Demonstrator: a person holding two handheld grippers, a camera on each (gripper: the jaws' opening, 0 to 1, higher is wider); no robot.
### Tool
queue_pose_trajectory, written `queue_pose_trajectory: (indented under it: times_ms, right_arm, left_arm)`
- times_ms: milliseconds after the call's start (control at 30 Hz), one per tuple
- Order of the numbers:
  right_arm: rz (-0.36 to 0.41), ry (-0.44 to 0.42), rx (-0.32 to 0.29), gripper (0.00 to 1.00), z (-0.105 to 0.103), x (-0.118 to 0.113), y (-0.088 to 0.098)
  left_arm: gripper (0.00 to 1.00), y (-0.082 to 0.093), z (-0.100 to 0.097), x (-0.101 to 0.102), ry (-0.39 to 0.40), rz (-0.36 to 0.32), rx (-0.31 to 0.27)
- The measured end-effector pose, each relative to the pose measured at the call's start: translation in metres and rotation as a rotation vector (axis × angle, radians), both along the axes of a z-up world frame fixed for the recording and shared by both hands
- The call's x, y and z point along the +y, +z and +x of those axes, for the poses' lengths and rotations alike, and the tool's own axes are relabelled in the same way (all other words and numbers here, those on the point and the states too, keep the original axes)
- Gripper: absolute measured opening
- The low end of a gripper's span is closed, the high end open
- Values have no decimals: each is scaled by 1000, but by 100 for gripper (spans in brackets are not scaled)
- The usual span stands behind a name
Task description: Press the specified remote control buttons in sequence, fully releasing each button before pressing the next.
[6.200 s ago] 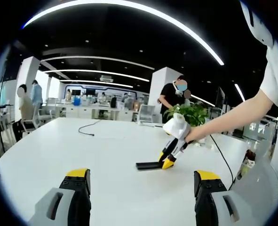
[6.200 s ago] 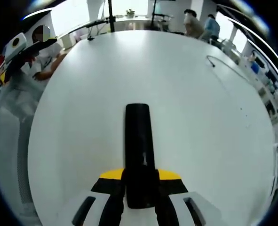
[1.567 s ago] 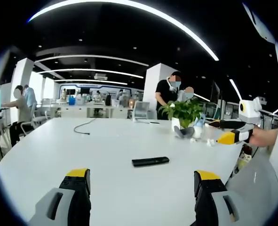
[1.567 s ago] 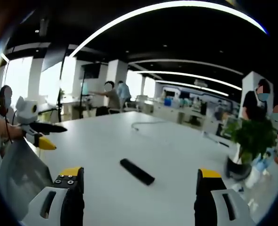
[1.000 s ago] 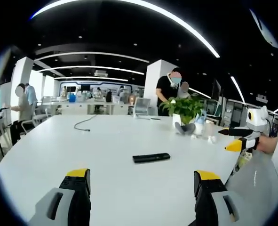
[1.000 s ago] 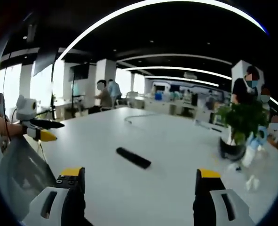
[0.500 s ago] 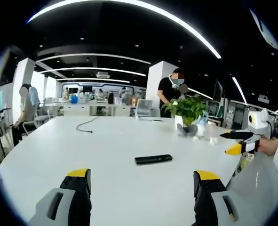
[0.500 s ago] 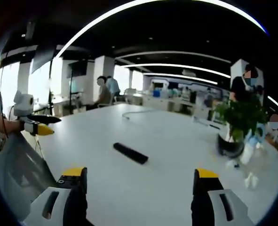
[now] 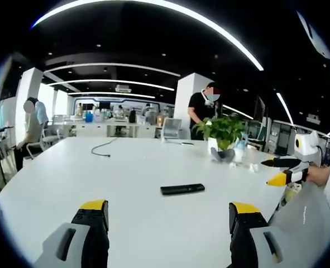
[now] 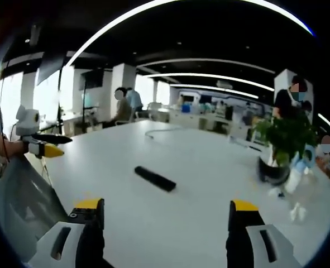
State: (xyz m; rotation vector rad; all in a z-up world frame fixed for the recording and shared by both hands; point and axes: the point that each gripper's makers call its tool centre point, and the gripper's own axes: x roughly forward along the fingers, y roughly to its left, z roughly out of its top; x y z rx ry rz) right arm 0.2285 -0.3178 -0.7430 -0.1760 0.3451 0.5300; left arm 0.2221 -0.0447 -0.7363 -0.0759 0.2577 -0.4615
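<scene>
Your left gripper (image 9: 167,220) and right gripper (image 10: 163,218) gape wide, holding nothing; the remote (image 9: 182,189) lies flat — well ahead on the table (image 9: 125,167).

We see the remote control (image 9: 182,189) as a slim, black, bar-shaped unit lying flat on the white table (image 9: 70,178), out toward the middle of the top with bare surface on all sides. In the left gripper view it runs nearly level across the picture, its right end raised a touch. In the right gripper view the same remote control (image 10: 154,178) lies slantwise, from upper left to lower right. Nothing touches it. We cannot make out its buttons at this range.
</scene>
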Motion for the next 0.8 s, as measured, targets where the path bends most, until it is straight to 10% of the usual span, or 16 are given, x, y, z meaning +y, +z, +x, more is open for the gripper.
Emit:
queue_pose_trajectory:
  times_ms: [800]
  right_arm:
    - [-4,3,16,90,-1,1,-2]
  left_arm:
    - [92,0,-1,1,1,-4,6]
